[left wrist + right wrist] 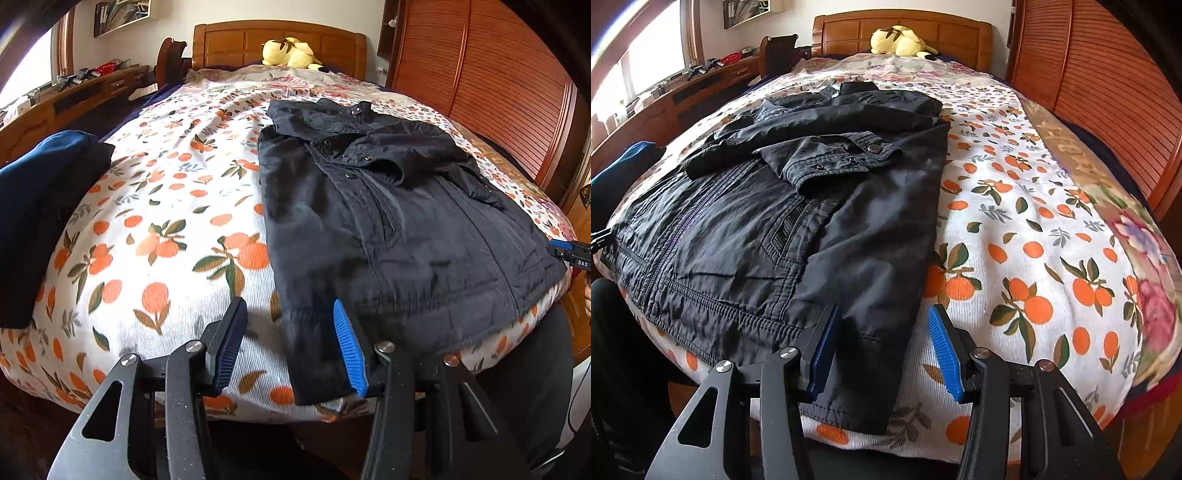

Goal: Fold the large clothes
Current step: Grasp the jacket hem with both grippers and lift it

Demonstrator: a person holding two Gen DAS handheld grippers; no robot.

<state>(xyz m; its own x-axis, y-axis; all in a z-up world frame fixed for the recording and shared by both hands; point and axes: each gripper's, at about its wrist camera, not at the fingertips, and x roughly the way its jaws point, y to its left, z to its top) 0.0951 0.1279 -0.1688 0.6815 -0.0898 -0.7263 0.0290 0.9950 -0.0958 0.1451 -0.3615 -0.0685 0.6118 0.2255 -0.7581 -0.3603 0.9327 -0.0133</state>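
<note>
Folded dark clothes (40,206) fill the left edge of the left wrist view only, then the left gripper (290,343) spread wide beside the black jacket (388,229) on the orange-print bed (159,206), then the right gripper (884,347), also wide, empty

Jacket (783,229): black crinkled matt cloth, metal snaps. Bedspread (1015,236): ribbed printed cloth. Headboard (229,44), 12 o'clock: glossy wood. Pads (349,347): ridged blue plastic.

Bedspread (166,221) left of jacket (388,221) free; folded clothes (40,206) beyond.
</note>
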